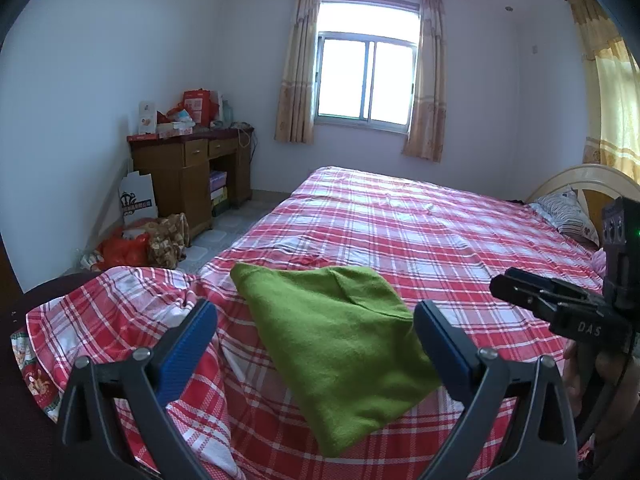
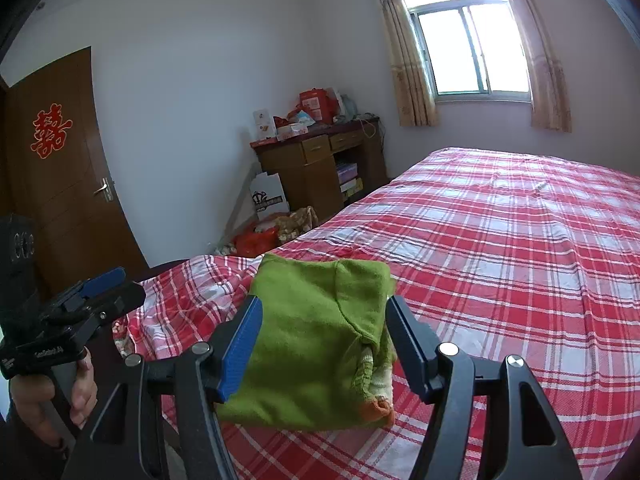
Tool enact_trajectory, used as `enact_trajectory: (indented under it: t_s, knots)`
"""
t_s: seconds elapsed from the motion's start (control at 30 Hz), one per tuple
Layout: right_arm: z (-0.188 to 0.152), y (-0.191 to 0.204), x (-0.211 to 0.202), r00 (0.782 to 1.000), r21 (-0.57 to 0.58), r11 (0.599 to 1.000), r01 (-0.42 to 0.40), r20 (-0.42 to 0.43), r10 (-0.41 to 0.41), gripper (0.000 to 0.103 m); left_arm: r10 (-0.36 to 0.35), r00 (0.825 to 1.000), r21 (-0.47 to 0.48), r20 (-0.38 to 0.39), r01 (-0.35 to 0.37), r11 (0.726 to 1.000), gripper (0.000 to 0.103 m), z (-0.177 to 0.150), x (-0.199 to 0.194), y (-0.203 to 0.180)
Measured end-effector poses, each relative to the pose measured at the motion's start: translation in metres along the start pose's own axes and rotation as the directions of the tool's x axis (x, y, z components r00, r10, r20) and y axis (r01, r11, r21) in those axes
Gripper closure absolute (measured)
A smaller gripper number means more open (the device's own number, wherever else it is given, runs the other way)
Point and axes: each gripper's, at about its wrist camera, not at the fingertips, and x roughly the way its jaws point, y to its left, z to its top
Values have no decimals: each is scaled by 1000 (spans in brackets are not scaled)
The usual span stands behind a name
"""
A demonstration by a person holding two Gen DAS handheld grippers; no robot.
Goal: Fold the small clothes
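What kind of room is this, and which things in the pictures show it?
Most likely a home bedroom. A large bed with a red plaid sheet fills the room, a pillow lies at its headboard, and a wooden desk stands by the curtained window. A folded green garment lies on the bed.

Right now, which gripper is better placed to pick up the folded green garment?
Right, marginally. The right gripper is open with its fingers flanking the green garment on the plaid bedsheet. The left gripper is also open but looks set farther back.
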Motion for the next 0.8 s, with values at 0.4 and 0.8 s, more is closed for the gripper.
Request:
enact_trajectory:
  t_s: [0.4, 0.8]
  knots:
    - [-2, -1, -1, 1000, 4, 1000, 2, 3, -2, 38, 4, 1000, 11, -6, -4, 1000, 0, -5, 2, -3]
    - [-2, -2, -6, 1000, 11, 1000, 13, 27, -14, 38, 18, 1000, -11, -7, -18, 1000, 0, -2, 1, 0]
